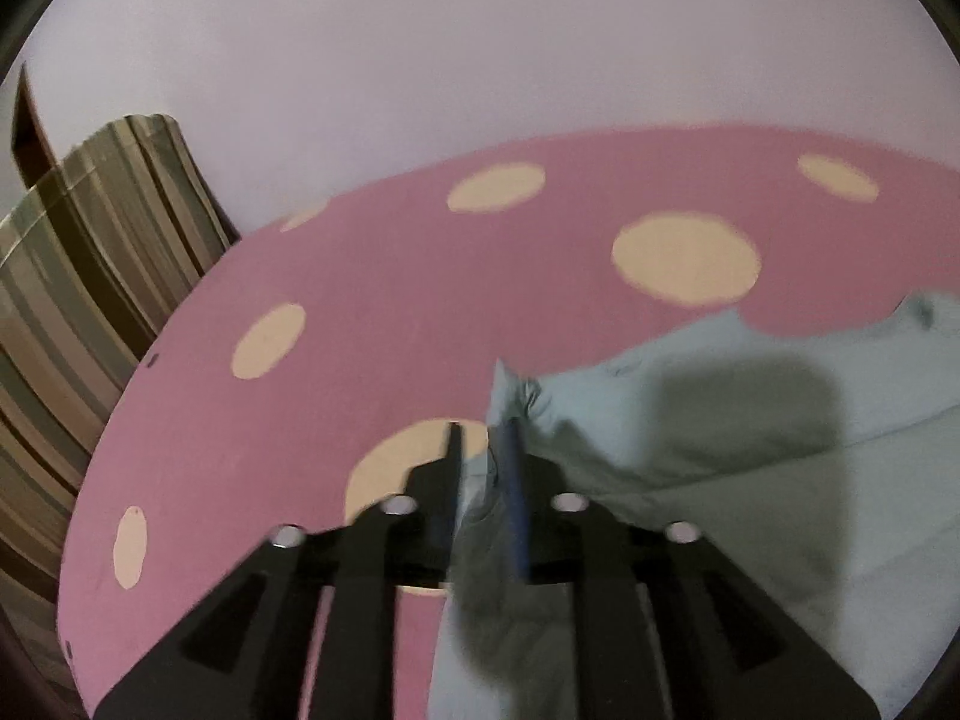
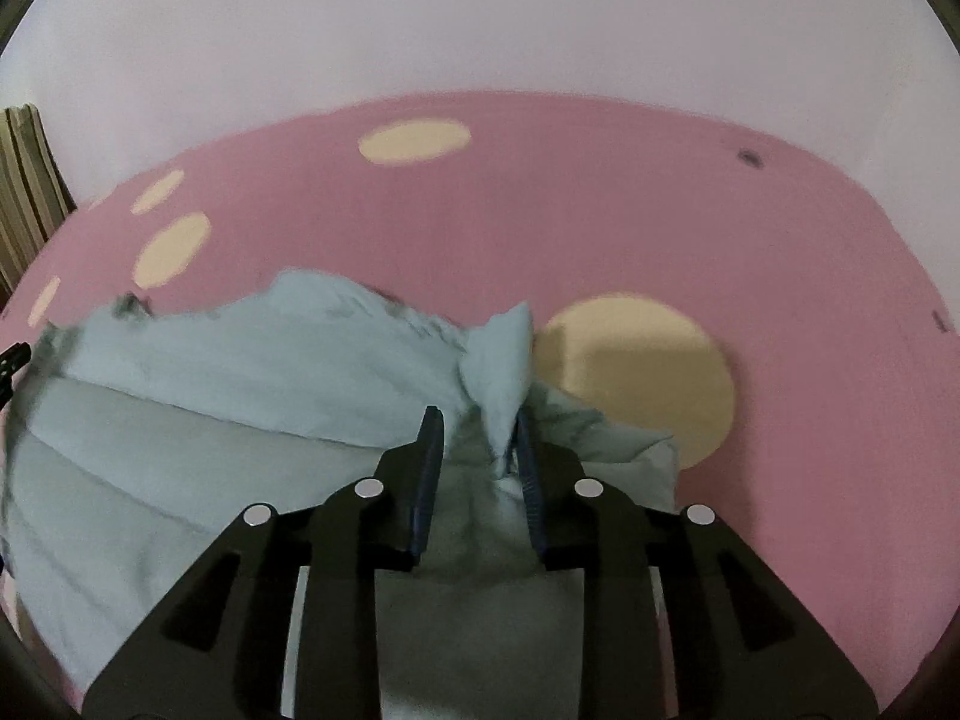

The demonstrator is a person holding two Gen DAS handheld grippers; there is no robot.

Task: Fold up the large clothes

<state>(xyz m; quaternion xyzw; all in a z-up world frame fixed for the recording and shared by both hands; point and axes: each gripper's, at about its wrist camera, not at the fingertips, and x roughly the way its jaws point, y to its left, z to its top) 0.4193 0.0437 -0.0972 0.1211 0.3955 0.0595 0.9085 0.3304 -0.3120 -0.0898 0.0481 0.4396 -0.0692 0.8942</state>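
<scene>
Two things fill most of what I see from here: a pale wall (image 1: 420, 48) behind, smooth and bare, and below it a pink table (image 1: 372, 312) dotted with cream ovals, flat and matte, its far edge curving under the wall. No container of any kind sits on the surface. Over at the left side a striped curtain (image 1: 78, 252) in brown, grey and tan hangs in soft vertical folds just beyond the table's left edge.

Spread on the table is the light blue garment (image 2: 240, 372), a large piece of thin, soft cloth, creased and rumpled, with a ragged upper outline and a flatter layer nearer the person. It covers the near middle of the table; pink surface lies bare beyond it toward the wall and out to either side.

At the garment's left corner the left gripper (image 1: 483, 444) has its black jaws a little apart with a bunched fold of the cloth between them, over a cream oval; the blur keeps me from saying whether the pads press on it. At the right corner the right gripper (image 2: 477, 429) stands with its jaws parted too, a peaked fold rising between them and lying against the right-hand finger (image 2: 528, 468), clear of the left one.
</scene>
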